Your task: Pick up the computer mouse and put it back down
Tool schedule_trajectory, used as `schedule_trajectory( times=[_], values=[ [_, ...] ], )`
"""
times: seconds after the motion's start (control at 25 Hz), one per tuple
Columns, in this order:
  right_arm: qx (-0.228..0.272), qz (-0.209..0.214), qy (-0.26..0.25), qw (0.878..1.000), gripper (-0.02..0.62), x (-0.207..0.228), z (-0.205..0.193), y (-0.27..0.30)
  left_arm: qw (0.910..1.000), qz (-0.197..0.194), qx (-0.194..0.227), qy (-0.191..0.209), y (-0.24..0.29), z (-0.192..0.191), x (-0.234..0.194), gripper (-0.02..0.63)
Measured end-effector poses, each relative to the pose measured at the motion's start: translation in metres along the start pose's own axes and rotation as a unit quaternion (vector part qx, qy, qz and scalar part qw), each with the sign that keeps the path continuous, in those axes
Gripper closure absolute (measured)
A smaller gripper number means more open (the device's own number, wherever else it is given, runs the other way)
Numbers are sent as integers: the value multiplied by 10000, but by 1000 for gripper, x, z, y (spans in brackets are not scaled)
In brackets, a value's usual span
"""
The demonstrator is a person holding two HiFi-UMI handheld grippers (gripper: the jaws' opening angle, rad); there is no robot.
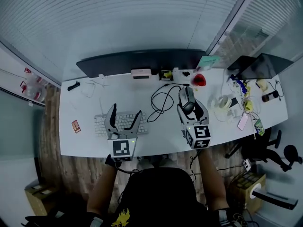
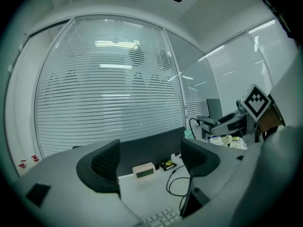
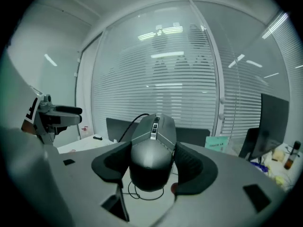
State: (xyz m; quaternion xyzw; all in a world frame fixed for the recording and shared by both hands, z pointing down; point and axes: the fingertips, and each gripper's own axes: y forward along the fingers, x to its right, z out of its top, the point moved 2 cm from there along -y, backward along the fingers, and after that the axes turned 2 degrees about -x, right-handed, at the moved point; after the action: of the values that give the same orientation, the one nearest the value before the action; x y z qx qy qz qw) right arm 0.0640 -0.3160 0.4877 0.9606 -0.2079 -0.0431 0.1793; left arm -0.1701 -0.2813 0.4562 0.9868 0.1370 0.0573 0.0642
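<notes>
The grey computer mouse (image 3: 152, 151) sits between the dark pads of my right gripper (image 3: 154, 167), which is shut on it; its black cable (image 1: 161, 100) loops back over the white desk (image 1: 85, 141). In the head view the mouse (image 1: 187, 98) is held above the desk right of centre by the right gripper (image 1: 190, 109). My left gripper (image 1: 124, 117) hovers open over the white keyboard (image 1: 102, 125) with nothing between its pads (image 2: 105, 167). In the left gripper view the left gripper (image 2: 150, 163) faces the back of the desk.
A dark monitor (image 1: 137, 60) stands at the back, with a small white clock (image 1: 141, 73) and a yellow-black item (image 1: 166, 74) before it. A red object (image 1: 199, 80), headphones (image 1: 223, 102) and clutter crowd the right end. A second screen (image 1: 262, 65) and office chairs (image 1: 265, 148) stand at the right.
</notes>
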Motion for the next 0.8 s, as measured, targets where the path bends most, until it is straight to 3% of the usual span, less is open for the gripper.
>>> schedule_trajectory(
  times=[0.2, 0.36, 0.44, 0.6, 0.8],
  values=[
    [-1136, -116, 413, 9926, 296, -7, -122, 30, 9979, -96, -627, -132, -3, -64, 17, 213],
    [-2352, -62, 687, 9695, 296, -24, -236, 46, 9939, -158, -1079, -183, -20, -112, 27, 222],
    [-2704, -105, 875, 9587, 296, -31, -276, 46, 9908, -149, -1320, -272, -32, -129, 29, 225],
    [-2842, -149, 801, 9553, 304, -43, -307, 46, 9814, -200, -1850, -464, -51, -153, 38, 230],
    [-3121, -245, 816, 9462, 300, -52, -328, 42, 9827, -417, -1757, -410, -60, -148, 40, 235]
  ],
)
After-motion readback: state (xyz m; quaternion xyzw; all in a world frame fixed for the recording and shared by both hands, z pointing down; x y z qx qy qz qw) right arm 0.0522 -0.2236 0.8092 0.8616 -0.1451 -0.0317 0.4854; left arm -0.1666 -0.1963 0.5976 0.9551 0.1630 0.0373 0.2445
